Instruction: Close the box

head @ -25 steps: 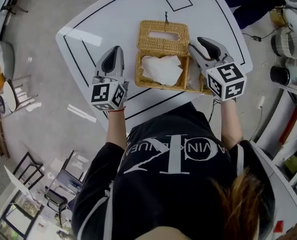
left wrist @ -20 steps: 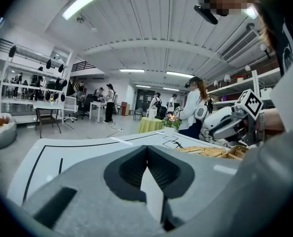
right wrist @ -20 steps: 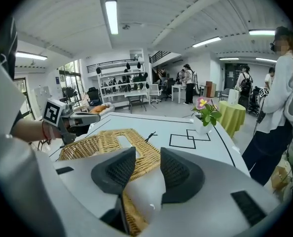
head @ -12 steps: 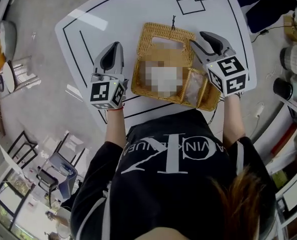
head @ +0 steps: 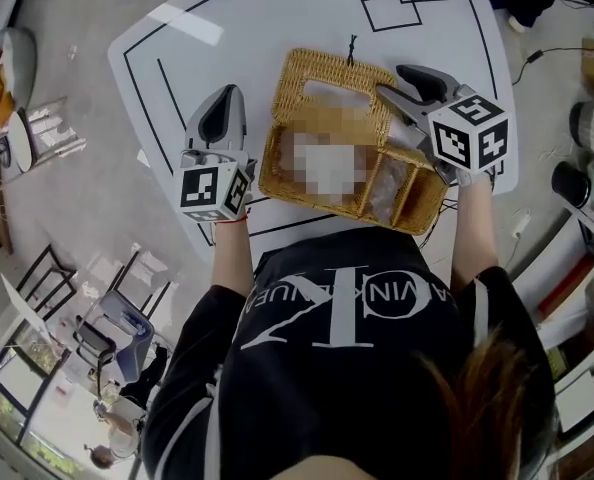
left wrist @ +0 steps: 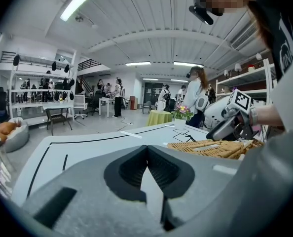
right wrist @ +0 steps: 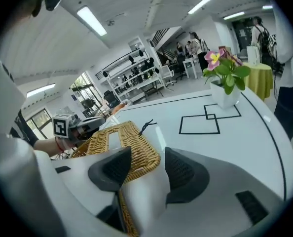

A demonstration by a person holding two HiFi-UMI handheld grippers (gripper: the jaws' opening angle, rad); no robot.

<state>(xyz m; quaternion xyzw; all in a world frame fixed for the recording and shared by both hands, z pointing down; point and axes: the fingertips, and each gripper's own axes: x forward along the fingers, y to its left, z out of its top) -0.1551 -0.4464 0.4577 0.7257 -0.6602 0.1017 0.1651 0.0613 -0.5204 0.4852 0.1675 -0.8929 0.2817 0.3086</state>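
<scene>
Wicker box lid corner between jaws of right claw, just opened wide, left claw clenched empty.

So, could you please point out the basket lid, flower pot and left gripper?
basket lid (right wrist: 139, 144), right gripper view, woven top.
flower pot (right wrist: 225, 97), right gripper view, white pot's front.
left gripper (left wrist: 147, 148), left gripper view, where its fingers meet.

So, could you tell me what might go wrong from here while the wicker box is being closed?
1. The right tool has just been opening its jaws, and the corner of the wicker lid lies between them unpressed. The lid could drop or snag as the tool pulls away.
2. The left tool, shut, sits beside the wicker box without touching it. Nothing steadies the box on the table, so a push might slide it.
</scene>
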